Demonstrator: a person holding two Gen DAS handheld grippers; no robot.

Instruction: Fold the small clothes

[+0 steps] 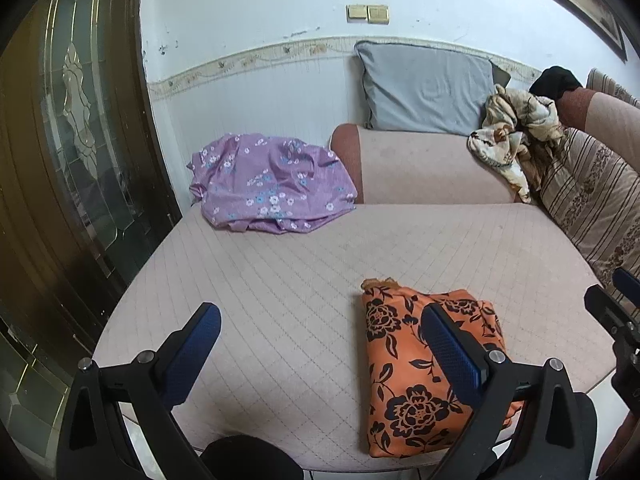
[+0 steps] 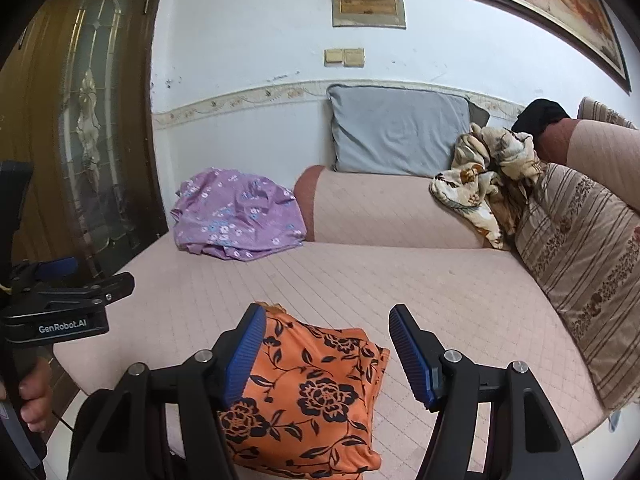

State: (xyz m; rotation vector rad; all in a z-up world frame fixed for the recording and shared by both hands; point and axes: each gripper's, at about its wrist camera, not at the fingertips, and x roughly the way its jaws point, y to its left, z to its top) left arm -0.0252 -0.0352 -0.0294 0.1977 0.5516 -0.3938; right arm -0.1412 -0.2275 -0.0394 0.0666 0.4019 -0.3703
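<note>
Centrally, in both wrist views, a folded orange garment with black flowers (image 1: 412,364) lies flat on the front part of a pale pink quilted sofa seat (image 1: 280,280), low in the frame and near the seat's front edge. Seen from the left wrist camera, the left gripper (image 1: 324,354) fills the bottom of the frame with its blue-padded fingers spread wide apart and nothing between them; the right-hand finger overlaps the orange garment in the picture, though contact cannot be judged. Seen from the right wrist camera, the right gripper (image 2: 328,354) likewise stands with its fingers parted above the orange garment, gripping nothing. Farther back, in the upper left part of the seat, a crumpled purple floral garment (image 2: 236,216) lies against the armrest. A grey pillow (image 2: 396,132) leans on the white wall, a cream floral cloth (image 2: 480,176) is bunched at the upper right, and a striped cushion (image 2: 580,264) fills the right side.
</note>
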